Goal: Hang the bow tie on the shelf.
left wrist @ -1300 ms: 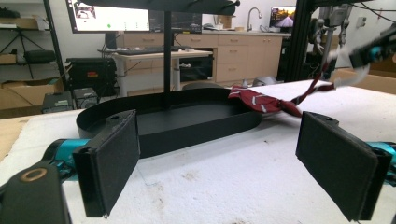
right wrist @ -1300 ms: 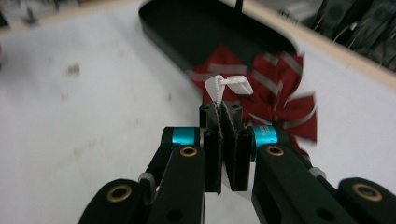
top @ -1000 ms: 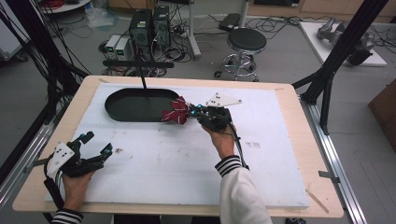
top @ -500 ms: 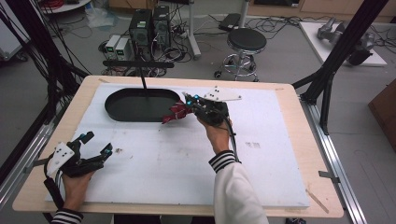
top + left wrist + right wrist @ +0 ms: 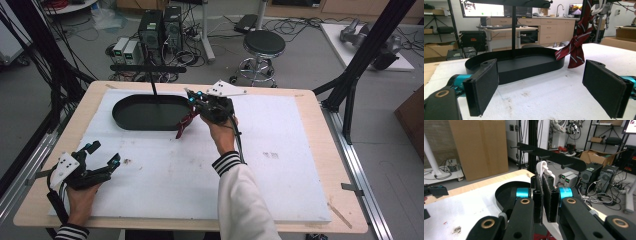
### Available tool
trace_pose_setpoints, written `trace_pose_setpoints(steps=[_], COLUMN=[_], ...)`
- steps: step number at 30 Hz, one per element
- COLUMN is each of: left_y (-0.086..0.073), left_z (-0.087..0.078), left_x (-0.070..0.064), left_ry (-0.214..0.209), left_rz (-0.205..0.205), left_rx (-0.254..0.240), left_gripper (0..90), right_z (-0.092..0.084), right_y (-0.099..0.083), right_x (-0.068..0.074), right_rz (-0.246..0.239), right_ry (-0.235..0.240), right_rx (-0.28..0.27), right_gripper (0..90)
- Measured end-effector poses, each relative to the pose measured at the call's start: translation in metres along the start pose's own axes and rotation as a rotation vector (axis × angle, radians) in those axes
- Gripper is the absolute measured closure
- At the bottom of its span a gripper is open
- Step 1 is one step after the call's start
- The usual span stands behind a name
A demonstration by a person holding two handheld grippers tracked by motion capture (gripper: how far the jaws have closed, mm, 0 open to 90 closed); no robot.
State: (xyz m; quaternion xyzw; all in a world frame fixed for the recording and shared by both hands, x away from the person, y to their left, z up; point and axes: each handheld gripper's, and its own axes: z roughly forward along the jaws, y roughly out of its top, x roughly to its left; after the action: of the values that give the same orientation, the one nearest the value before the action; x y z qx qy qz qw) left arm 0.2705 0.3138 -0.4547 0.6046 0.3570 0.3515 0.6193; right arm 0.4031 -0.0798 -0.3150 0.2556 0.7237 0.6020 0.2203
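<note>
So the right gripper [image 5: 196,100] was clamped on a white hanger hook [image 5: 543,168], red striped tie [image 5: 185,124] dangling straight down at the black tray's [image 5: 125,117] right end, just near of the rack's crossbar [image 5: 147,68]. Left gripper [image 5: 102,156] sat released, well apart.

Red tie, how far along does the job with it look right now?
Done: the red tie is picked up, hanging beside the black tray. In hand: the right gripper is shut on its white hanger. Left, probably: hooking it on the stand's crossbar. The left gripper rests open.
</note>
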Motion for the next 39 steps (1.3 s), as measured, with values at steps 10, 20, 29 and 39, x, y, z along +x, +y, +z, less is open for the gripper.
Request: trace_pose_setpoints(steps=[10, 20, 29, 39], left_y=[0.000, 0.000, 0.000, 0.000], left_z=[0.000, 0.000, 0.001, 0.000], left_x=[0.000, 0.000, 0.000, 0.000], left_ry=[0.001, -0.001, -0.002, -0.004], left_rz=[-0.004, 0.002, -0.004, -0.001], left_rx=[0.000, 0.000, 0.006, -0.005], left_gripper=[14.0, 14.0, 14.0, 14.0], right_z=[0.016, 0.037, 0.055, 0.075], right_y=[0.016, 0.031, 0.034, 0.044], right_x=[0.002, 0.001, 0.000, -0.014], right_rz=[-0.002, -0.005, 0.002, 0.035], right_ry=[0.014, 0.016, 0.007, -0.009], right_rx=[-0.004, 0.008, 0.020, 0.032], right_gripper=[87.1, 87.1, 87.1, 87.1])
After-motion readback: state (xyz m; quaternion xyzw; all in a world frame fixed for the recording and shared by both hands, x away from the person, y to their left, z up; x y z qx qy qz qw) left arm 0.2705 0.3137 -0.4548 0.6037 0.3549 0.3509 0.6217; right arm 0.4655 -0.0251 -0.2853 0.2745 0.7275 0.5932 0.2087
